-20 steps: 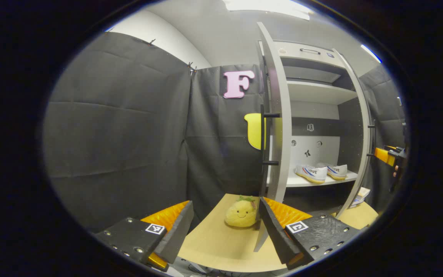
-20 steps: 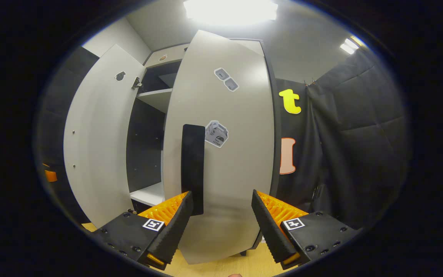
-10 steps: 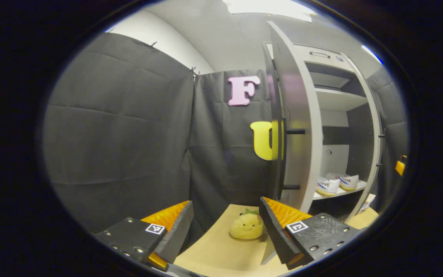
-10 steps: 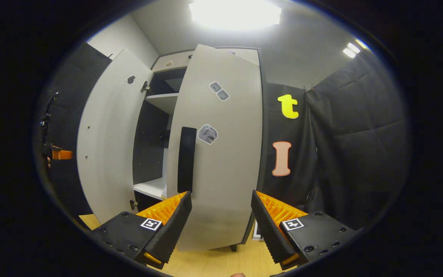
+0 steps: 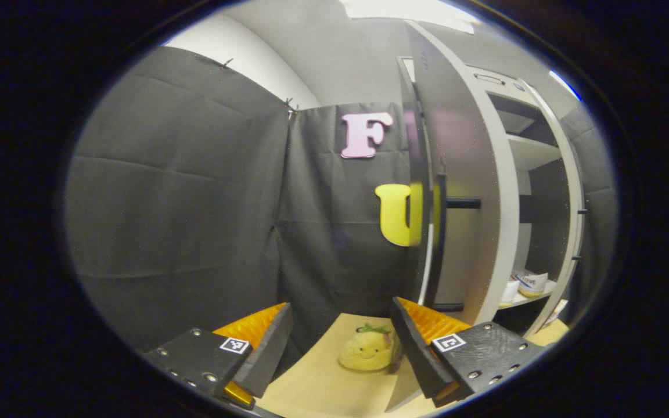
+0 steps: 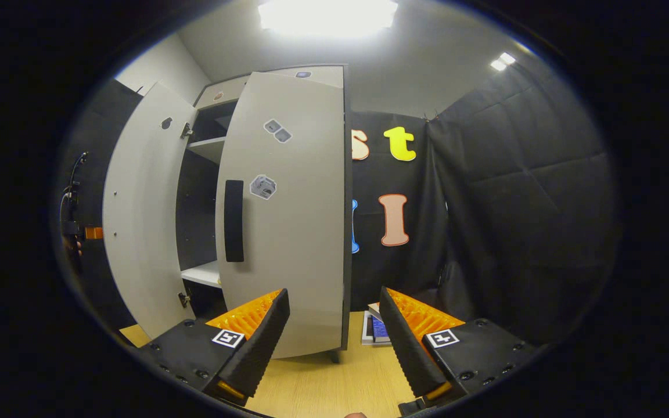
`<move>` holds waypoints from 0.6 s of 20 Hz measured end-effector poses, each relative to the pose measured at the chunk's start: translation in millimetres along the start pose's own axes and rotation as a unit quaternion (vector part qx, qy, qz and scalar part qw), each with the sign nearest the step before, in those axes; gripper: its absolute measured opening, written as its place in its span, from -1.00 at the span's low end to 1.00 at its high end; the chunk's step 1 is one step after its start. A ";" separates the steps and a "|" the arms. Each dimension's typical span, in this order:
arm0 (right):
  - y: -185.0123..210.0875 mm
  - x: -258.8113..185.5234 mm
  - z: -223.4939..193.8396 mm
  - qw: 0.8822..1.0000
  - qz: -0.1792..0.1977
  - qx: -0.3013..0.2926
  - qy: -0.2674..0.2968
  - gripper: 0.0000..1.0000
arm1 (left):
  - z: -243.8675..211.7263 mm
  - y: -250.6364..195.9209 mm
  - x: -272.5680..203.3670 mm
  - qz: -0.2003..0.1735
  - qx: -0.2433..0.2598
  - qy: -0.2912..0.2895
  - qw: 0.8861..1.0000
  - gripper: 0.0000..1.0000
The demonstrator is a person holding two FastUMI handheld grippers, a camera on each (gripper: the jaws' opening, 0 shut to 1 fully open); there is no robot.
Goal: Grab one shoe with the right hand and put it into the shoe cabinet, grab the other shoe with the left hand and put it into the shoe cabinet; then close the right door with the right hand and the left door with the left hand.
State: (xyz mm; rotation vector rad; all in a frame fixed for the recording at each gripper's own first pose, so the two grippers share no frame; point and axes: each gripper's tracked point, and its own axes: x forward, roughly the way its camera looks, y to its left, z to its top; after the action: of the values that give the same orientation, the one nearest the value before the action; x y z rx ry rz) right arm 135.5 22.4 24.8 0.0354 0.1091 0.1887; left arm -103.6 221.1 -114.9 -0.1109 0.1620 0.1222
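The grey shoe cabinet's left door (image 5: 468,162) stands partly shut, its black handle (image 5: 463,203) facing me. Past its edge, white shoes (image 5: 531,281) sit on a low shelf (image 5: 529,297). My left gripper (image 5: 340,348) is open and holds nothing, its right finger just below that door's lower corner. In the right gripper view, the right door (image 6: 294,232) with its black handle (image 6: 233,220) is swung most of the way in, and the left door (image 6: 143,215) hangs wider. A dark gap with shelves lies between them. My right gripper (image 6: 334,342) is open, a little short of the right door.
A yellow plush toy (image 5: 366,353) lies on the wooden surface (image 5: 317,389) by the left door's foot. A flat stack of books (image 6: 376,328) rests right of the cabinet. Black cloth walls close in on both sides. The other gripper (image 6: 87,232) shows far left behind the left door.
Both doors have swung further toward shut. The left door now hides most of the shoes. My right gripper has drawn back from the right door and turned to the right.
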 end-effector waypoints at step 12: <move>-8.4 -12.5 -12.3 1.000 -0.003 -0.006 0.013 0.95 | 2.9 -79.7 -21.0 -0.086 -0.010 -0.003 0.996 0.99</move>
State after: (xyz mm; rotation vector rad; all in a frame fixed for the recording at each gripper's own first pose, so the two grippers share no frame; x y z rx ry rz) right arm 123.5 12.1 13.5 0.0211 0.1339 0.1840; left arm -113.4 140.5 -100.6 -0.1432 0.1450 -0.0482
